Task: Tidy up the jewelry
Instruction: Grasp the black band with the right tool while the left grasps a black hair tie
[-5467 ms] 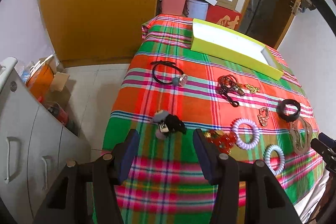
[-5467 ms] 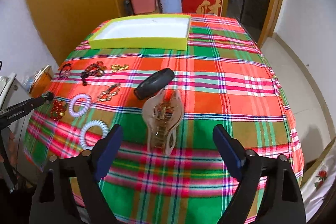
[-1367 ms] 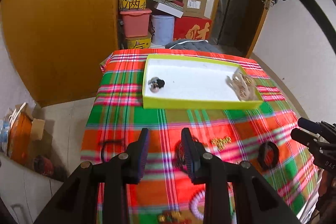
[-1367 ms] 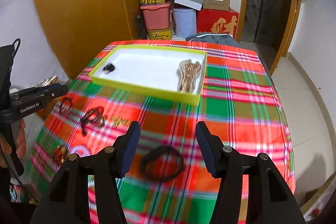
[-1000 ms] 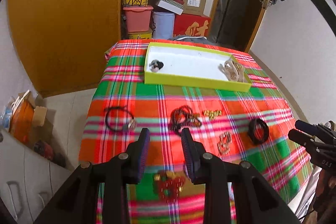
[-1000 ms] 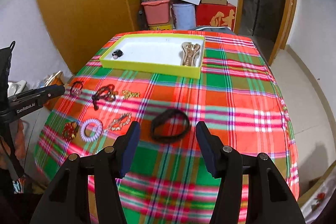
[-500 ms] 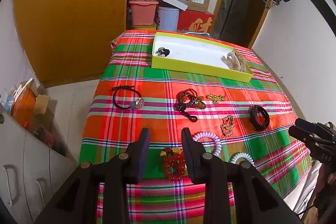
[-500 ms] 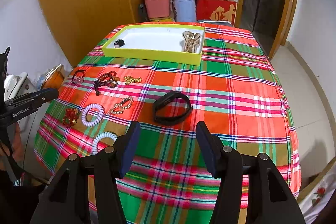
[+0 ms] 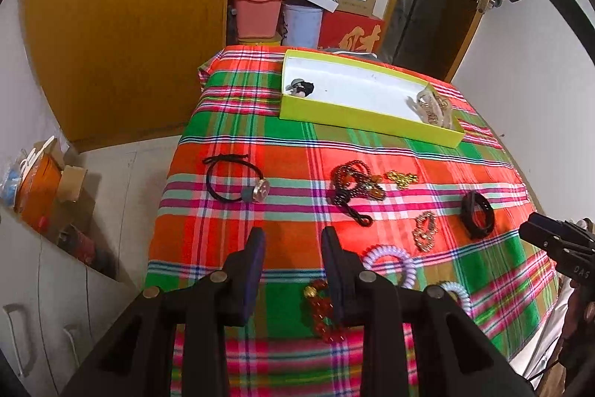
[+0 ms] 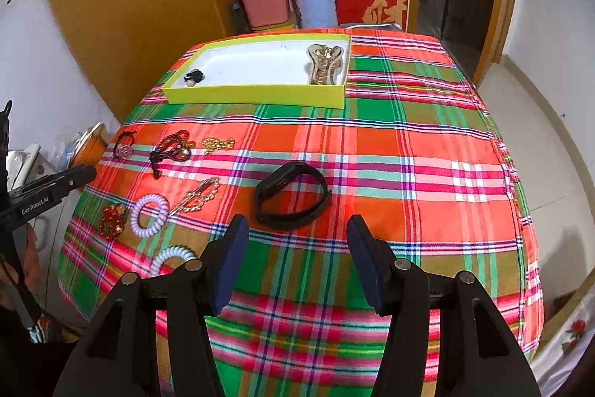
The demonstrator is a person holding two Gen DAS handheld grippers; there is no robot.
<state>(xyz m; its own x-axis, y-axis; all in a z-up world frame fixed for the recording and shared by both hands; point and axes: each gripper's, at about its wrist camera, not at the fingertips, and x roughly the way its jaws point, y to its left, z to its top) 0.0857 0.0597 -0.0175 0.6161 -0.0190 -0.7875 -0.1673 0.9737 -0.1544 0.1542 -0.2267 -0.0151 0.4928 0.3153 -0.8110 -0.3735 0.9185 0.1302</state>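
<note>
Both pulled back from tray [image 10: 256, 95]; right hand-held gripper [image 10: 295, 229] apart, wristband [image 10: 292, 196] just ahead; left hand-held gripper [image 9: 293, 240] narrowly apart.

"GenRobot.AI" on left gripper [image 10: 52, 190] body, left edge of frame; gold "财" on red box [image 10: 372, 8], top centre.

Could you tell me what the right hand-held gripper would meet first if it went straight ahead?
Most likely the black band: it lies on the cloth just ahead of the open right hand-held gripper, roughly centred between the fingers, though depth is uncertain.
</note>
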